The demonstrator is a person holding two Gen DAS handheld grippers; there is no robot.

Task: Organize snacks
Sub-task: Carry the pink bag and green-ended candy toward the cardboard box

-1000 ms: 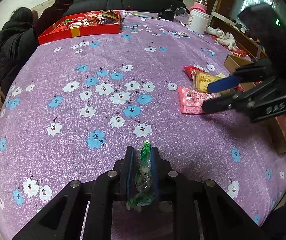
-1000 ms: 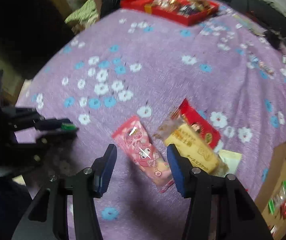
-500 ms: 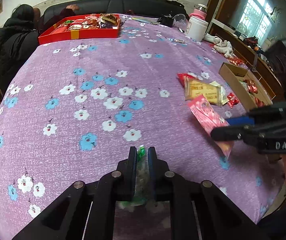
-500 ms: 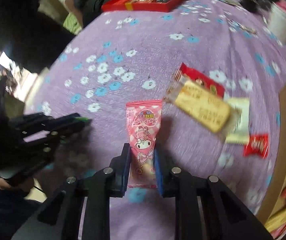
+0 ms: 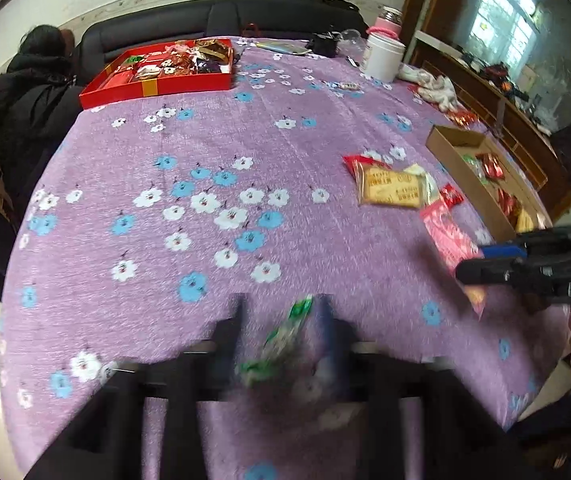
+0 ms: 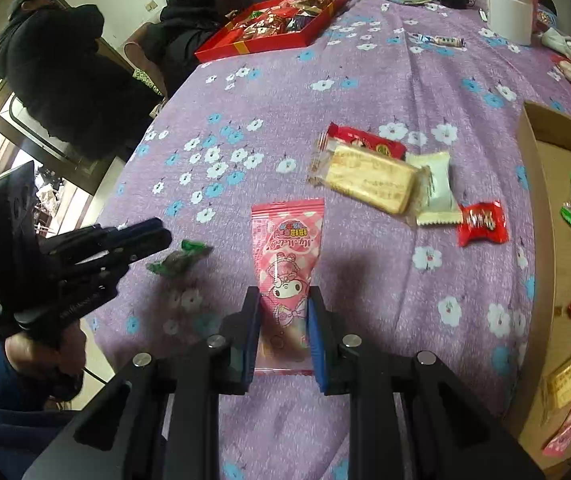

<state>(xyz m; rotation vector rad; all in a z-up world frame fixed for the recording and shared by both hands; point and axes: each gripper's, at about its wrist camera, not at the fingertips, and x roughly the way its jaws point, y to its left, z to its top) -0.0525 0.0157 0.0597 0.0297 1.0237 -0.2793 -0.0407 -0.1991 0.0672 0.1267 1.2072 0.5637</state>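
While right gripper (image 6: pixel 283 334) clamps pink packet (image 6: pixel 286 264), left gripper's (image 5: pixel 281 344) jaws just parted, green candy (image 5: pixel 281 340) loose between.

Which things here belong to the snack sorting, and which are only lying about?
Job:
- pink snack packet, gripped by right hand-held gripper
- green candy, just released as the left hand-held gripper opened
- cardboard box
- yellow biscuit pack
- small red candy

Lying about:
- red gift tray
- white jar
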